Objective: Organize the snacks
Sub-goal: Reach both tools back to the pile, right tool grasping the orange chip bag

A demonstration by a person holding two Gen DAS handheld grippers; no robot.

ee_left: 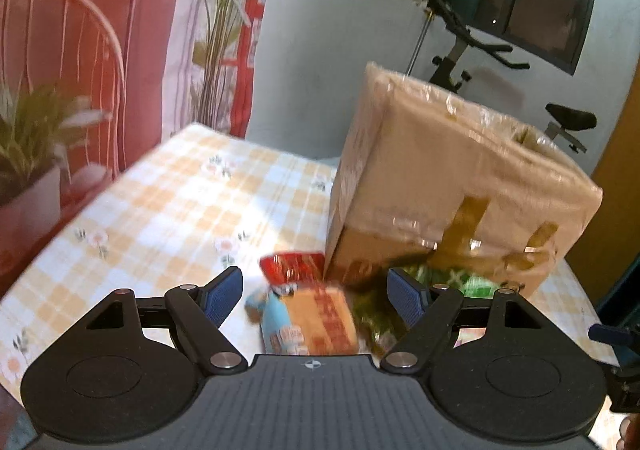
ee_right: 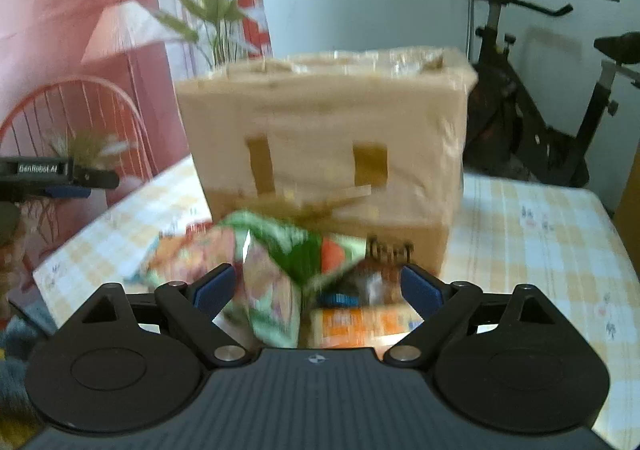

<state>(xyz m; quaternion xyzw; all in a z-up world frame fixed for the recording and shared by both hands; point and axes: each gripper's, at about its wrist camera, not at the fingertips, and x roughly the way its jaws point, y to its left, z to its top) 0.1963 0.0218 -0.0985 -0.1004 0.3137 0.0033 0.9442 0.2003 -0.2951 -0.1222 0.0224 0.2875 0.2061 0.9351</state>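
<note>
Several snack packets lie in a heap on the checked tablecloth [ee_left: 168, 210] in front of a taped cardboard box [ee_left: 452, 178]. In the left wrist view I see a red packet [ee_left: 294, 268], an orange packet [ee_left: 324, 320] and green packets [ee_left: 460, 282]. My left gripper [ee_left: 316, 292] hovers open above the orange packet, touching nothing. In the right wrist view the box [ee_right: 324, 138] stands straight ahead, with a green packet [ee_right: 280, 250] and an orange packet [ee_right: 360, 324] before it. My right gripper [ee_right: 316, 286] is open above them, holding nothing. Both views are blurred.
A potted plant [ee_left: 36, 154] and a red wire chair [ee_left: 72, 50] stand left of the table. An exercise bike [ee_right: 552, 98] is behind the table on the right. Bare tablecloth [ee_right: 540, 250] lies right of the box. The left gripper's fingers [ee_right: 60, 176] show at the right view's left edge.
</note>
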